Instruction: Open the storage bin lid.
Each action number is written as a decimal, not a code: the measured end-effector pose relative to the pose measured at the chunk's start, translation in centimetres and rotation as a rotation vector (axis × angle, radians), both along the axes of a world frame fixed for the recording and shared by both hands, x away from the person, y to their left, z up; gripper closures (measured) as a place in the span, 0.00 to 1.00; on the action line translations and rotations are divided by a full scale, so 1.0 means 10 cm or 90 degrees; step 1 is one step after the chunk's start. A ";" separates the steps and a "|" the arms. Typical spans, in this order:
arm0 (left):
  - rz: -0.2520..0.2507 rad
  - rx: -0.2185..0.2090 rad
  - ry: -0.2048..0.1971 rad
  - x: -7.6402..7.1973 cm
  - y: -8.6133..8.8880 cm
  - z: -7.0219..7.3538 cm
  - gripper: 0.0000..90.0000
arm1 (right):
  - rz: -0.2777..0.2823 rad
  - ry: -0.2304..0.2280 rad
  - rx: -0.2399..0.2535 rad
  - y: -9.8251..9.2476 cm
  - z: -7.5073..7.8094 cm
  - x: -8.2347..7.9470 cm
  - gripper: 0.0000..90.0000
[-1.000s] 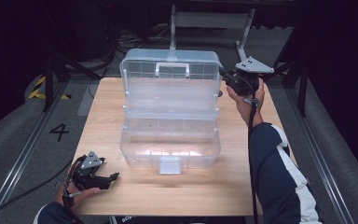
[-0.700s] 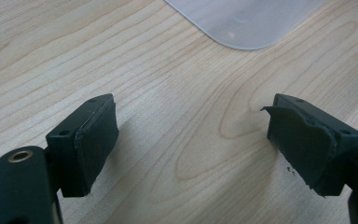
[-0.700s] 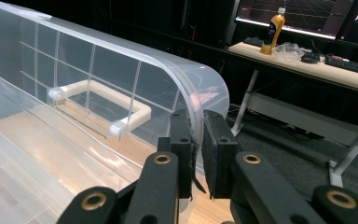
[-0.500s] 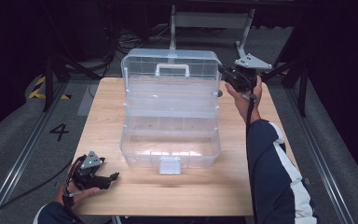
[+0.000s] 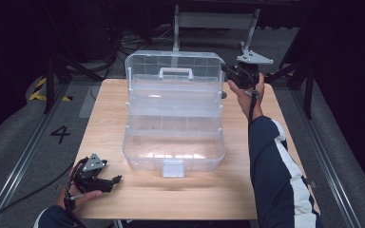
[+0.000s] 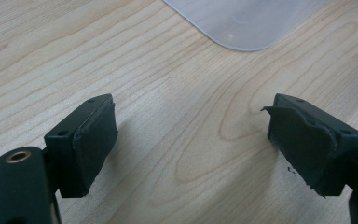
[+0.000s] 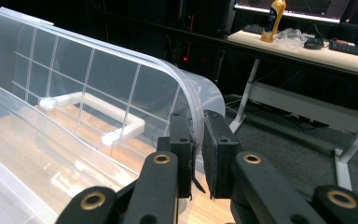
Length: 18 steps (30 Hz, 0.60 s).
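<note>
**A:** so where's the clear plastic box at?

**B:** middle of the wooden surface, lid swung up and standing at the far side. White handle sits on the lid, white latch hangs off the near wall of the base. Inside looks bare, just see-through dividers and glare.

**A:** and the tools?

**B:** right tool is up at the lid's far right corner, pinched on the rim. In the right gripper view you see the pads squeezed nearly together with the curved edge of the lid sandwiched between them (barely a sliver of gap). The person's sleeve runs along the right edge of the surface up to it.

**A:** left one?

**B:** left tool is down at the near left corner, well apart from the box, spread wide with nothing in it. The left gripper view has bare wood between the pads and a rounded corner of the box farther off.
</note>
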<state>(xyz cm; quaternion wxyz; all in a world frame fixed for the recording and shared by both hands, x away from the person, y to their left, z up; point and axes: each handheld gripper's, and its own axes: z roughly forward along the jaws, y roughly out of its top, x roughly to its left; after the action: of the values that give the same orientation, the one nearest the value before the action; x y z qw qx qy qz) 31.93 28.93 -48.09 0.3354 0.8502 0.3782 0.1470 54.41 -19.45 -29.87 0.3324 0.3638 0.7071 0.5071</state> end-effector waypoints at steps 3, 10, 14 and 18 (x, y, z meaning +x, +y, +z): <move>0.000 0.001 -0.002 0.00 0.00 0.00 0.18 | -0.002 0.004 0.001 0.00 -0.02 0.05 0.92; 0.006 0.000 -0.001 -0.01 -0.01 0.00 0.18 | -0.008 0.016 0.006 0.01 -0.08 0.18 0.92; 0.011 0.000 0.000 -0.02 -0.01 0.00 0.18 | -0.013 0.021 0.000 0.02 -0.10 0.23 0.92; 0.014 0.001 0.001 -0.04 0.00 0.00 0.18 | -0.011 0.025 -0.005 0.02 -0.10 0.26 0.92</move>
<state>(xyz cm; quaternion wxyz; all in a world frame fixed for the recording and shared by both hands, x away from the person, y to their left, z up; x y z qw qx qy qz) 31.53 28.89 -48.07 0.3329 0.8463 0.3877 0.1506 57.02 -19.29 -30.90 0.3243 0.3788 0.7120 0.4943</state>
